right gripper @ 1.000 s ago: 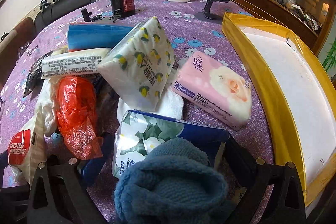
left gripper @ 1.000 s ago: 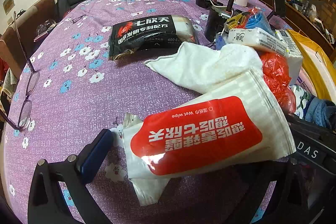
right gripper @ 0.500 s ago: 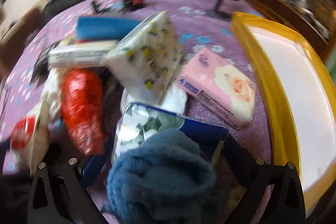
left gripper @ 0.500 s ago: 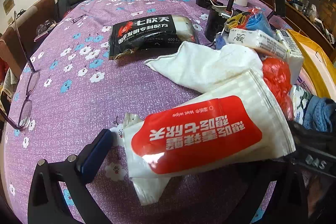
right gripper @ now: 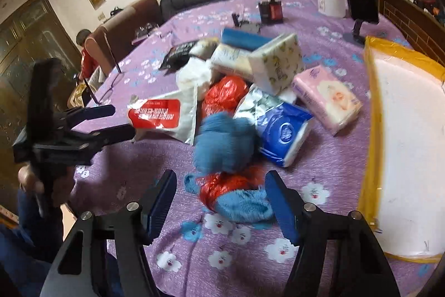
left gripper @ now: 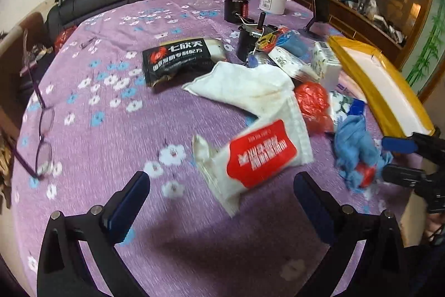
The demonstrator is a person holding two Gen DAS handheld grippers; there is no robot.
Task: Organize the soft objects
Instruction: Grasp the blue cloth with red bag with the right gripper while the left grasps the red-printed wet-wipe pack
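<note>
The right gripper (right gripper: 221, 195) is closing, its 2 jaws not yet pressing the blue towel (right gripper: 225, 141) that lies between and just ahead of them on the purple tablecloth (right gripper: 328, 166), bunched over a red plastic bag (right gripper: 230, 181). The left gripper (left gripper: 222, 202) stands open and empty, near the wet-wipe pack (left gripper: 258, 155). The towel looks light, limp and compressible; take hold at the thick bunched middle, not a loose edge.

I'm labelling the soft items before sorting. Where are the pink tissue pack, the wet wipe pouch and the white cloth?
pink tissue pack (right gripper: 328, 99), right wrist view, on its printed top face.
wet wipe pouch (left gripper: 261, 155), left wrist view, on its red label.
white cloth (left gripper: 244, 85), left wrist view, on its middle.
</note>
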